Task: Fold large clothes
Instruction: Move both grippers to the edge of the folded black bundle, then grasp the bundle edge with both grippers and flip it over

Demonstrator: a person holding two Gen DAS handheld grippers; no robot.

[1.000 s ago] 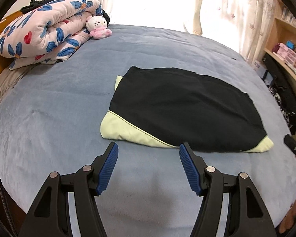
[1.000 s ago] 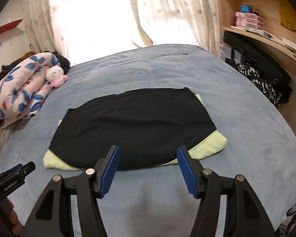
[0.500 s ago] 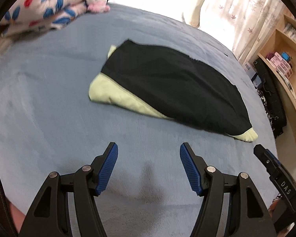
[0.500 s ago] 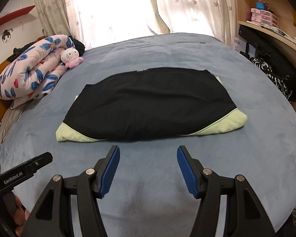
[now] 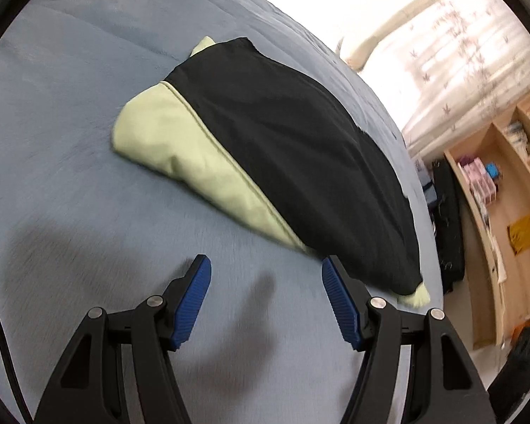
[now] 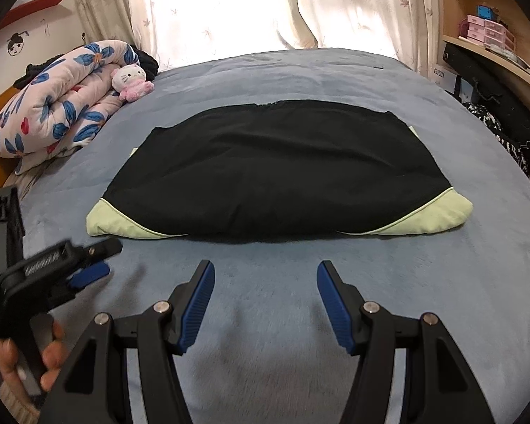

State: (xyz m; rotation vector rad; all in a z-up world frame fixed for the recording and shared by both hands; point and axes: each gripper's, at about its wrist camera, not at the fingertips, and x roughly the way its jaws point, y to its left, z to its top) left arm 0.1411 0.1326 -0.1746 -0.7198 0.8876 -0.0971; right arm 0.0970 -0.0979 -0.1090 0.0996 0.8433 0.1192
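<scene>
Work surface: wide bed covered in a blue-grey plush blanket [image 6: 300,318], nap smooth, faint gripper shadows on it near the front edge. Folded black garment with pale green corner panels [image 6: 275,173] lies flat around the middle of the bed, long side across the right wrist view; green corners show at its near left and near right ends, and a sliver at the far right. Left gripper [image 5: 265,282] with blue ribbed pads: jaws spread wide, nothing between them, over bare blanket just short of the garment's near edge [image 5: 282,148]; its right finger overlaps the black cloth in view, contact cannot be told. Right gripper [image 6: 265,282]: jaws likewise spread, empty, over the blanket near the garment's front edge, apart from it. The left gripper also appears at lower left of the right wrist view, held in the person's hand [image 6: 28,357]. Room: rolled pink quilt with blue flower print [image 6: 53,106] at the bed's far left, a small white-and-pink plush cat [image 6: 130,81] against it. Sheer leaf-patterned curtains [image 6: 353,3] over a bright window behind the bed. Light wooden shelving [image 6: 494,53] along the right wall with pink storage boxes [image 6: 487,33]; dark bags [image 6: 494,106] below it.
</scene>
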